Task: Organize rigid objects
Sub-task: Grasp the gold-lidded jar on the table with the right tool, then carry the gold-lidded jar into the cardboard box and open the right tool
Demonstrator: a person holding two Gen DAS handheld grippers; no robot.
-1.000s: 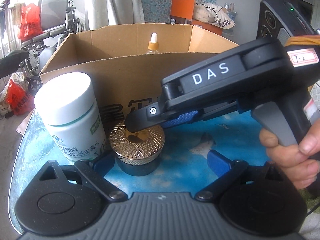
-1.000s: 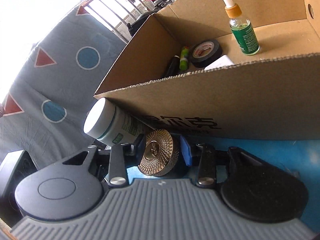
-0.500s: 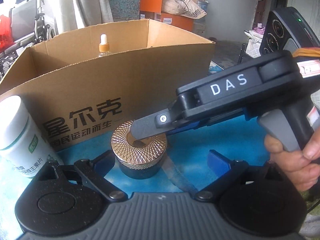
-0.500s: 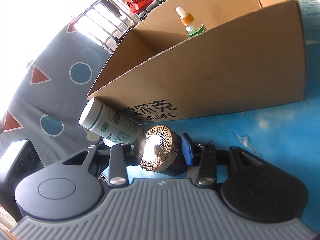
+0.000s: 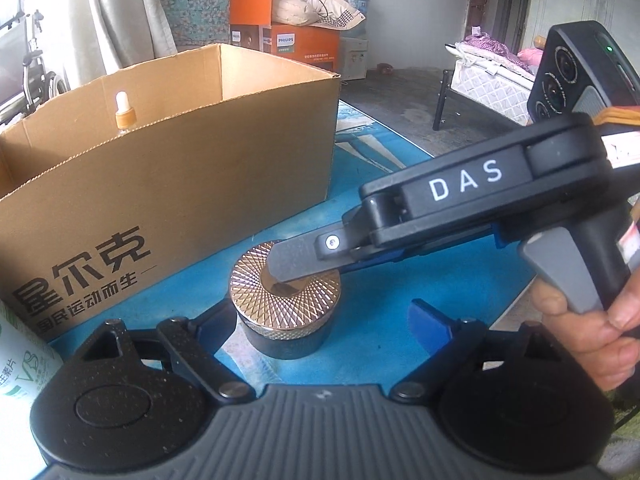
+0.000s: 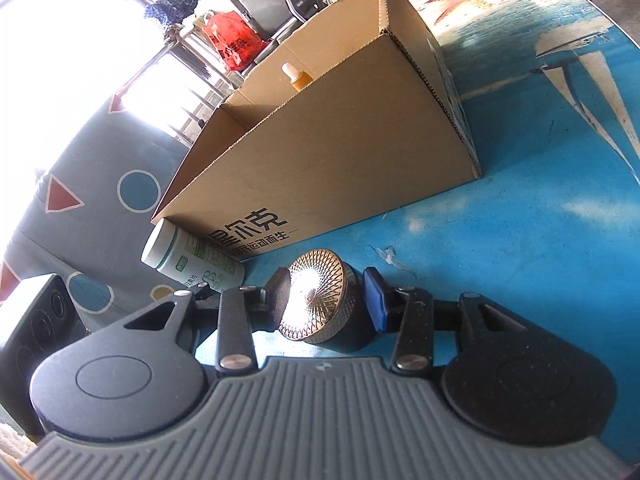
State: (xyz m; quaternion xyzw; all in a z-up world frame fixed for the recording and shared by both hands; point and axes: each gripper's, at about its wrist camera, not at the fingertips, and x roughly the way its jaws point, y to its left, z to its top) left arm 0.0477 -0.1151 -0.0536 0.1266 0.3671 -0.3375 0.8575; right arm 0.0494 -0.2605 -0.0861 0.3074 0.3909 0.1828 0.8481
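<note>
A round jar (image 6: pixel 320 304) with a gold patterned lid is clamped between the two pads of the right gripper (image 6: pixel 325 300), on or just above the blue table (image 6: pixel 540 240); which of the two cannot be told. In the left wrist view the same jar (image 5: pixel 286 304) is seen in front of the cardboard box (image 5: pixel 160 184), with the right gripper (image 5: pixel 304 272) reaching in from the right, its upper finger lying across the lid. The handle of that gripper is held by a hand (image 5: pixel 592 332).

The left gripper (image 5: pixel 320 320) is spread wide around the jar, and its jaws have just been closing a little. Its left pad is seen just beside the jar's side; its right pad stands well clear, so nothing is gripped by it.

A white bottle (image 6: pixel 192 258) with a green label is seen at the foot of the box wall. Inside the box (image 6: pixel 340 152), a dropper bottle (image 6: pixel 298 78) is visible above the rim.
</note>
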